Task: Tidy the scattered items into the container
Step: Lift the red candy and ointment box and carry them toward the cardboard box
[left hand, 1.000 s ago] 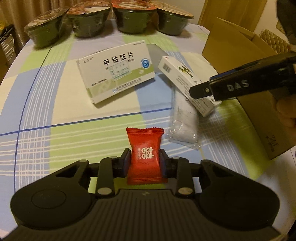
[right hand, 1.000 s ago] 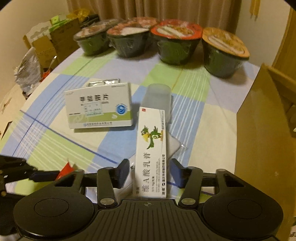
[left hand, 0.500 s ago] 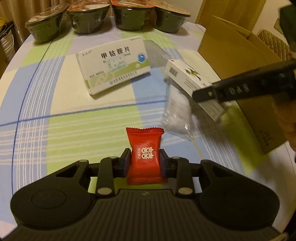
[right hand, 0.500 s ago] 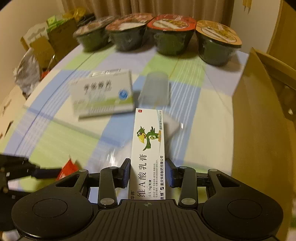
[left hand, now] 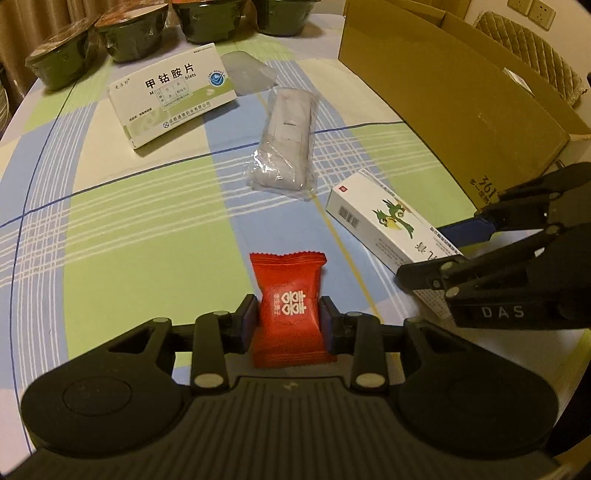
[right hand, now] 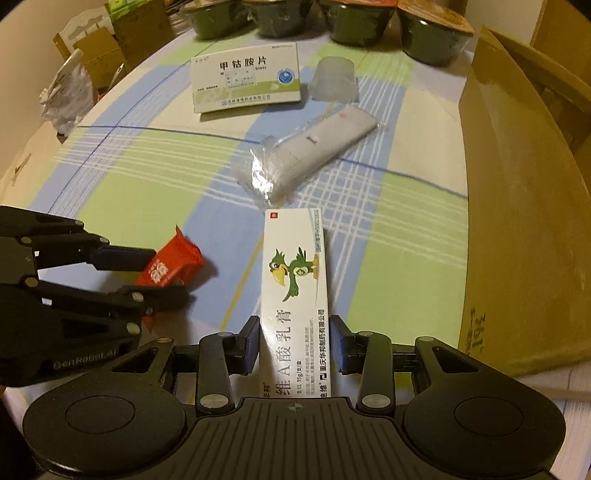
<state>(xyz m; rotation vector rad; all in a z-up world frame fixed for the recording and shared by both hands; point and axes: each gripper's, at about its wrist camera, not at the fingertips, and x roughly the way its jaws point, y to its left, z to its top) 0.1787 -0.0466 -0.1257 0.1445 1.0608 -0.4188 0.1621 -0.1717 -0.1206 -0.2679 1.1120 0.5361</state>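
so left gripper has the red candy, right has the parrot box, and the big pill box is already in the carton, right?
Not quite. The pill box lies on the tablecloth, outside the carton; the right wrist view shows it. The rest holds: left gripper shut on the candy, right gripper shut on the parrot box.

Checked tablecloth (left hand: 122,221), beige curtains (left hand: 22,22), quilted chair (left hand: 532,55)
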